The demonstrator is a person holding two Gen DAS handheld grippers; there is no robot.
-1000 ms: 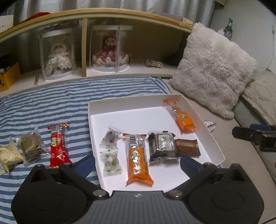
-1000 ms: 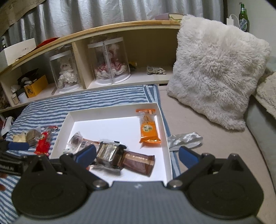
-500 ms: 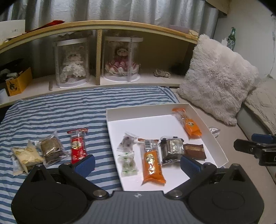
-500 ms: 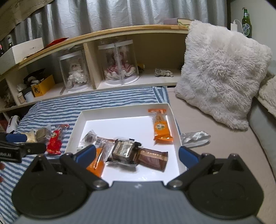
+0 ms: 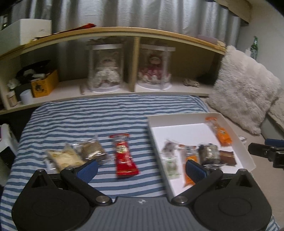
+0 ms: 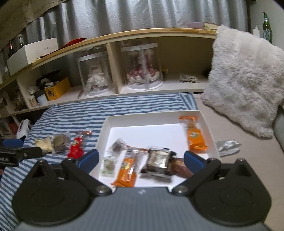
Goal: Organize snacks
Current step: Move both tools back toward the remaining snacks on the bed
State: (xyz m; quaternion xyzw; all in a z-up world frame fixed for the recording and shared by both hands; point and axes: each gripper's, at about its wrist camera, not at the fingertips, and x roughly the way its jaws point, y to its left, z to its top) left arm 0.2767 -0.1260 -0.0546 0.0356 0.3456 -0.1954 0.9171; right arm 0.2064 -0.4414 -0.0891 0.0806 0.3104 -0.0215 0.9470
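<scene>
- On the striped cloth (image 5: pixel 74 120), left of the tray (image 5: pixel 179 118), the red pack (image 5: pixel 125 158) is lying flat, with two clear packs beside it
- You're holding the left gripper (image 5: pixel 141 168) and right gripper (image 6: pixel 140 160) with jaws spread wide, both empty
- That pack is looking light, crinkly and slippery; you're best pinching across its middle

Blue-and-white striped sheet (image 5: pixel 74 117) covers the bed. Far side: a curved wooden shelf (image 6: pixel 124 35) with grey curtains (image 6: pixel 142 16) behind it. Two clear cylindrical cases stand in its compartments, a doll in white (image 6: pixel 94 74) on the left, a doll in red (image 6: pixel 142 71) on the right. A yellow box (image 6: pixel 56 88) and a white cup (image 6: pixel 41 99) sit far left. A white box (image 6: pixel 32 53) lies on the shelf top. A fluffy white pillow (image 6: pixel 248 78) leans at right, a green bottle (image 6: pixel 266 26) beyond it.
</scene>
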